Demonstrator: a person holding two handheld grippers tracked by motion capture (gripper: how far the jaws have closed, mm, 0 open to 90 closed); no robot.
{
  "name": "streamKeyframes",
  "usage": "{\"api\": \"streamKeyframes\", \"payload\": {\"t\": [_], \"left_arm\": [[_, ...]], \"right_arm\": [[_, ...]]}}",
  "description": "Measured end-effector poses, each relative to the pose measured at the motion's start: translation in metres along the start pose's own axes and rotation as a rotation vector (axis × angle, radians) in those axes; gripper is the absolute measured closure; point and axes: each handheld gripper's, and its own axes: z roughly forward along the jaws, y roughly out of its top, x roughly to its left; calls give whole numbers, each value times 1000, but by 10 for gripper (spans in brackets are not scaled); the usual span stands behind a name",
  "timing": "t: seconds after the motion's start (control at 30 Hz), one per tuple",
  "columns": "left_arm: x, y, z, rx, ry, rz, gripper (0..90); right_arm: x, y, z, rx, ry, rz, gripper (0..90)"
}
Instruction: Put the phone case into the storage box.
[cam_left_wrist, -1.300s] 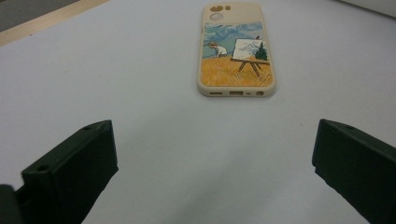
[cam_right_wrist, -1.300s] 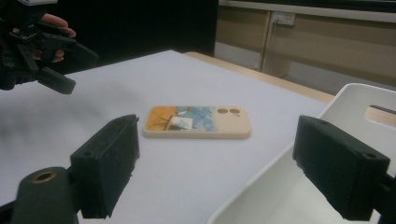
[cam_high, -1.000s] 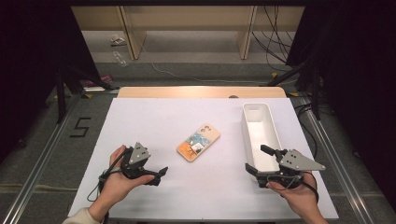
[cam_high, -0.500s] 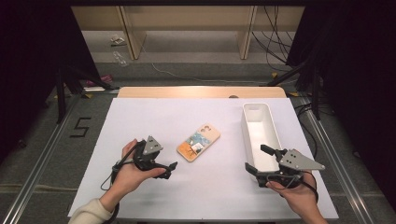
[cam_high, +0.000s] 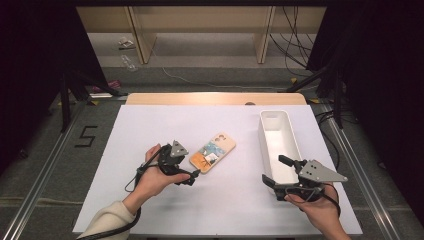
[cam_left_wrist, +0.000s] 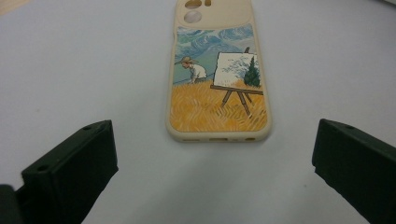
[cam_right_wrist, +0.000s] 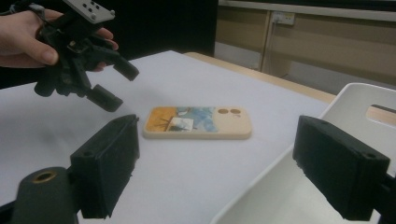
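Nearing phone case (cam_left_wrist: 218, 77) short edge, left tool (cam_high: 191, 176) gaping wide

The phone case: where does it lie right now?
In the high view the phone case lies flat mid-table, between the left gripper, just short of its near end, and the white bin to its right.

The left hand (cam_high: 152, 175) comes in from the bottom on a pale sleeve (cam_high: 107, 222). It holds the left gripper (cam_high: 192, 176) low and tipped down, pointing away and to the right. Its two black fingers (cam_left_wrist: 74, 170) stand wide apart with nothing between them. The right hand (cam_high: 317, 207) holds the right gripper (cam_high: 274, 170) level, pointing left. Its fingers (cam_right_wrist: 109, 165) are wide apart too, and hold nothing.
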Motion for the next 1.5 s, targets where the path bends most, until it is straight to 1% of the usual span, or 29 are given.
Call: {"api": "streamKeyframes", "payload": {"t": [0.27,0.3,0.37,0.43,0.47,0.5,0.67,1.17,1.5], "left_arm": [[-3,9,13,13,-6,5,0],[-3,12,17,17,-9,3,0],[-3,13,19,22,-10,5,0],[-4,17,25,29,-7,1,0],[-4,17,25,29,-7,1,0],[-5,18,29,37,-9,2,0],[-6,21,37,49,-9,3,0],[-5,26,48,67,-15,-7,0],[-4,30,54,69,-18,-11,0]], "right_arm": [[0,0,0,-1,1,1,155],[0,0,0,-1,0,1,155],[0,0,0,-1,1,0,155],[0,0,0,-1,1,0,155],[0,0,0,-1,1,0,155],[0,0,0,-1,1,0,155],[-1,0,0,-3,2,2,155],[0,0,-2,-1,-4,1,155],[0,-1,-4,-1,-12,4,155]]}}
